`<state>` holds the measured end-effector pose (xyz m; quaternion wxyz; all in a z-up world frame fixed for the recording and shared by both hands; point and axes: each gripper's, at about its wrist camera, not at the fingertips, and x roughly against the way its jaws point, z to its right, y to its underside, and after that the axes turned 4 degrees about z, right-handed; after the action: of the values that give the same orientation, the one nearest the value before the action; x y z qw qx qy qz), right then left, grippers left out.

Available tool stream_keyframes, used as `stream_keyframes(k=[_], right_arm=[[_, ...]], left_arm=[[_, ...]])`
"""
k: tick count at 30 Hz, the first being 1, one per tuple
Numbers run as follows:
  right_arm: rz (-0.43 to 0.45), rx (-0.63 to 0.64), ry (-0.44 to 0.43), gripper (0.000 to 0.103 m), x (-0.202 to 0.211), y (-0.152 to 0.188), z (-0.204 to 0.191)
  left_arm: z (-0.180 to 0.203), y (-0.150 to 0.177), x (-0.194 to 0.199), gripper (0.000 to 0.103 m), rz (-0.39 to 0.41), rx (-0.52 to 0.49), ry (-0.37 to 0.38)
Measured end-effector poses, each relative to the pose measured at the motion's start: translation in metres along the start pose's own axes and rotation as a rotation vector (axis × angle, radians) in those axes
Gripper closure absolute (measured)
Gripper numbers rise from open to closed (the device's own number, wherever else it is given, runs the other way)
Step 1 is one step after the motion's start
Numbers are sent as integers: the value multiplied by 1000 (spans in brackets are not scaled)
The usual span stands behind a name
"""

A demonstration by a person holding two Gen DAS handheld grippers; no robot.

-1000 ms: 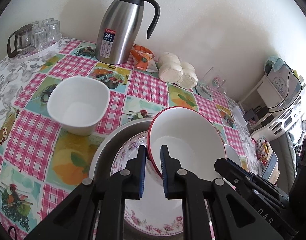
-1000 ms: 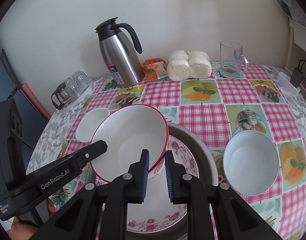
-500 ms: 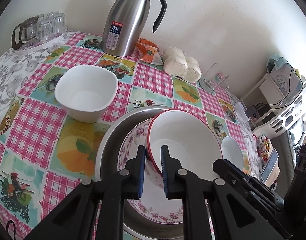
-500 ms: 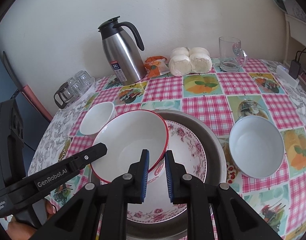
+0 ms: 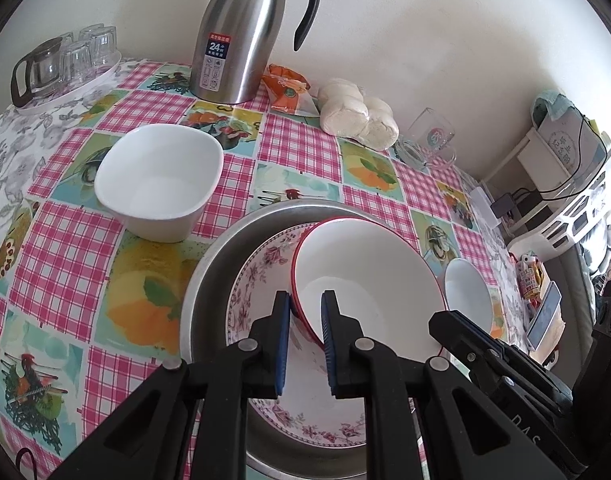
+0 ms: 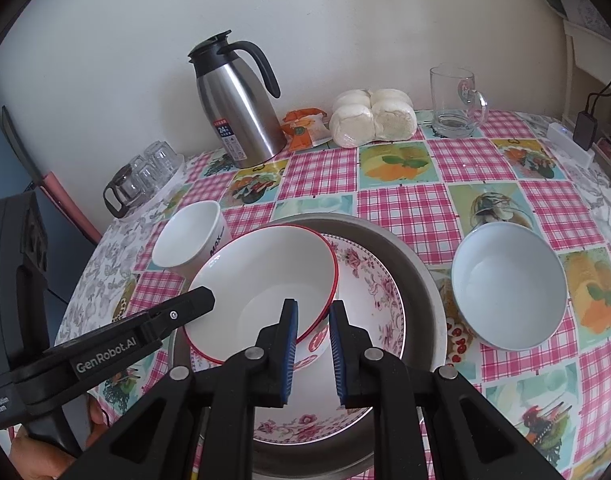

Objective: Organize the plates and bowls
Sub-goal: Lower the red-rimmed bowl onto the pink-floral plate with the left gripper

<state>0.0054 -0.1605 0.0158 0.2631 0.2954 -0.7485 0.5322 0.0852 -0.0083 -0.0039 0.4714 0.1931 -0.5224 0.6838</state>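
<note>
A white bowl with a red rim (image 5: 369,264) (image 6: 265,280) hangs tilted over a floral plate (image 5: 265,280) (image 6: 369,280), which lies inside a round metal basin (image 5: 209,264) (image 6: 417,280). My left gripper (image 5: 305,304) is shut on the bowl's near-left rim. My right gripper (image 6: 314,312) is shut on its near-right rim. A square white bowl (image 5: 157,184) (image 6: 185,236) stands left of the basin, and a round pale bowl (image 6: 509,284) (image 5: 467,296) stands on its right.
Along the wall stand a steel thermos jug (image 5: 241,40), an orange snack packet (image 5: 289,88), bagged buns (image 5: 357,116) and a glass mug (image 6: 453,100). A tray of glasses (image 5: 65,64) sits far left. A hand (image 6: 33,452) holds the left gripper.
Both grippers have shifted a little with the red-rimmed bowl, and more of the floral plate and basin rim now shows beyond it. Both grips look the same.
</note>
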Motion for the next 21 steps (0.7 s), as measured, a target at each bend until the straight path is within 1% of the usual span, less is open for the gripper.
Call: stream_keyframes(k=[11, 21], right_arm=[[-7, -18, 10, 86, -4, 0, 8], [-10, 1, 12, 85, -3, 1, 4]], left_arm=[[5, 2, -6, 89, -18, -25, -5], [1, 1, -5, 89, -22, 5, 0]])
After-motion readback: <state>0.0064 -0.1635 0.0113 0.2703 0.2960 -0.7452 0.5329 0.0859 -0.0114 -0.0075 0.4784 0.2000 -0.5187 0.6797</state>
